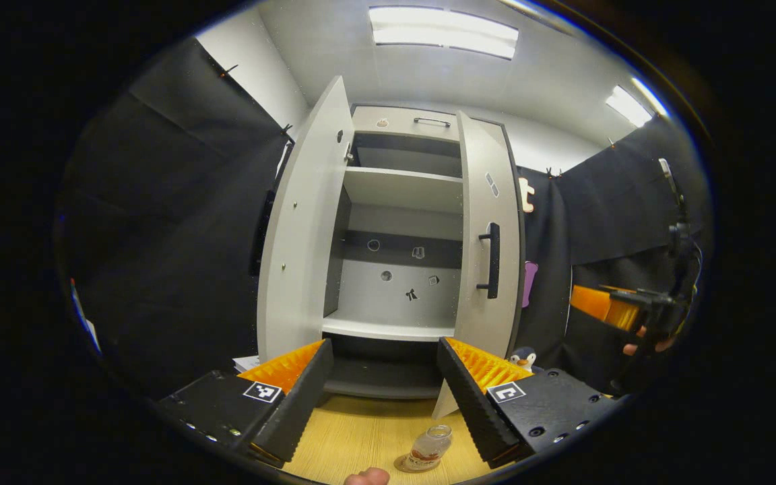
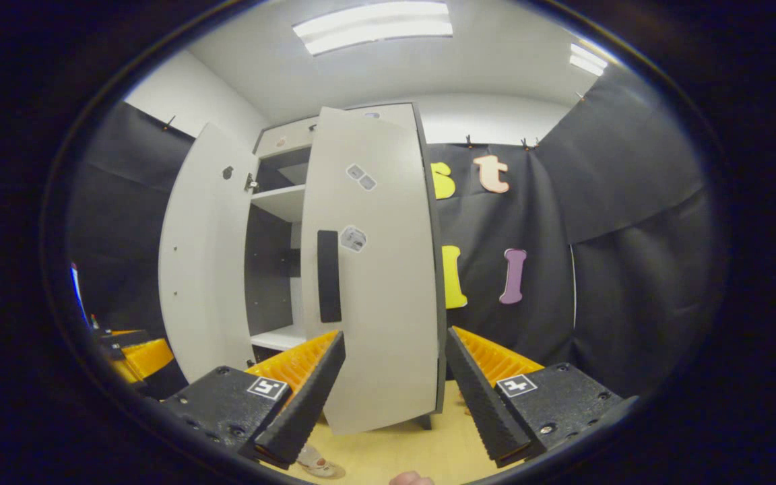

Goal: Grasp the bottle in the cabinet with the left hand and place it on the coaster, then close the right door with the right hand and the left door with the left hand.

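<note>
The grey cabinet [image 1: 401, 202] stands with both doors swung out and bare shelves. Its left door [image 1: 300, 222] is wide open; the right door [image 1: 489, 249], with a black handle [image 1: 492, 259], is partly swung in. A small clear bottle [image 1: 430, 446] stands on a round coaster [image 1: 407, 465] on the wooden table, just below my open left gripper [image 1: 382, 411]. My right gripper [image 2: 391, 404] is open, facing the right door's outer face [image 2: 374, 269] and its handle [image 2: 328, 276]. The left door [image 2: 203, 263] is beside it. The bottle's base on the coaster [image 2: 317, 465] peeks out by the left finger.
The right gripper [image 1: 620, 310], with a hand on it, hovers at the far right of the left gripper view. The left gripper [image 2: 135, 353] sits low left in the right gripper view. A small penguin figure [image 1: 523, 357] stands by the cabinet's right foot. Black cloth walls surround the table [image 1: 361, 431].
</note>
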The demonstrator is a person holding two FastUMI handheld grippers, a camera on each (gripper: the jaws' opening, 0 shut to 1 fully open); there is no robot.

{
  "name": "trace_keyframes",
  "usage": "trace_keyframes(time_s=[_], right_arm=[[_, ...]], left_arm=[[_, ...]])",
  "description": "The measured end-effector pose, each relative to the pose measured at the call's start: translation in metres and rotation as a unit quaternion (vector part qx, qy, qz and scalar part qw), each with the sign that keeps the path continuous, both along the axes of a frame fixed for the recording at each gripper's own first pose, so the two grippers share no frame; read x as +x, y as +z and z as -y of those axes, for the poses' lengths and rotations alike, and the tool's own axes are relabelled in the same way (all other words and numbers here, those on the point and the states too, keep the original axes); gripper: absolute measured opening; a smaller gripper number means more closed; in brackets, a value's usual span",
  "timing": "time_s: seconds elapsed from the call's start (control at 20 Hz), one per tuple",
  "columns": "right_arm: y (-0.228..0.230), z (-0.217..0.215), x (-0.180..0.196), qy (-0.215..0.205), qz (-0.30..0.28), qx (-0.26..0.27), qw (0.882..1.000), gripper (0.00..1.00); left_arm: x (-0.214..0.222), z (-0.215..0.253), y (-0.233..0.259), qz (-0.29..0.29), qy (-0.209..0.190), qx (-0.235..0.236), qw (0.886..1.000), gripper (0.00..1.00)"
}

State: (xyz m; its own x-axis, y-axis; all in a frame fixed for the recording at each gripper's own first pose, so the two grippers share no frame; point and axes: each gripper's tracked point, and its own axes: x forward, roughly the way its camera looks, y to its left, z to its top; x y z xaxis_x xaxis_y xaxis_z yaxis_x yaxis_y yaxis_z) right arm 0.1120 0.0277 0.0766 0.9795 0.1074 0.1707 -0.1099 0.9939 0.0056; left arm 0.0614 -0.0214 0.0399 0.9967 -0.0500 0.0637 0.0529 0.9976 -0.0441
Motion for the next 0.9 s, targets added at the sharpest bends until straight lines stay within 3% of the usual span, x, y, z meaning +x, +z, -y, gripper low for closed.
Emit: trace_keyframes(time_s=[0.05,0.1,0.15,0.2,0.35,0.5,0.55,0.6,0.75,0.85,0.9], right_arm=[[-0.008,0.004,-0.008,-0.006,0.011,0.005,1.0,0.94],[-0.018,0.007,-0.014,-0.013,0.018,0.004,1.0,0.98],[-0.032,0.008,-0.019,-0.016,0.017,-0.002,1.0,0.97],[-0.046,0.005,-0.024,-0.011,0.008,-0.011,1.0,0.97],[-0.075,0.001,-0.035,0.004,-0.026,-0.009,1.0,0.98],[-0.095,-0.011,-0.04,0.018,-0.054,0.015,0.998,0.98],[-0.1,-0.014,-0.039,0.023,-0.064,0.016,0.998,0.94],[-0.101,-0.017,-0.039,0.029,-0.07,0.016,0.997,0.98],[-0.095,-0.019,-0.038,0.037,-0.068,0.002,0.997,0.94],[-0.091,-0.017,-0.038,0.037,-0.061,-0.005,0.997,0.98],[-0.088,-0.015,-0.037,0.037,-0.058,-0.005,0.998,0.98]], left_arm=[[0.0,-0.004,0.002,0.003,0.005,-0.002,1.0,0.99],[0.001,-0.011,0.004,0.002,0.013,-0.002,1.0,0.95],[0.003,-0.018,0.004,-0.001,0.021,-0.004,1.0,0.99],[0.006,-0.028,0.008,-0.002,0.033,-0.006,0.999,0.95],[0.013,-0.075,0.028,-0.001,0.068,-0.016,0.998,0.99],[0.024,-0.138,0.056,0.013,0.111,-0.032,0.993,0.95],[0.03,-0.159,0.065,0.019,0.126,-0.035,0.991,0.99],[0.035,-0.177,0.072,0.023,0.141,-0.036,0.989,0.95],[0.062,-0.227,0.08,0.027,0.186,-0.031,0.982,0.95],[0.083,-0.24,0.077,0.018,0.198,-0.033,0.98,0.95],[0.094,-0.244,0.072,0.009,0.201,-0.037,0.979,0.99]])
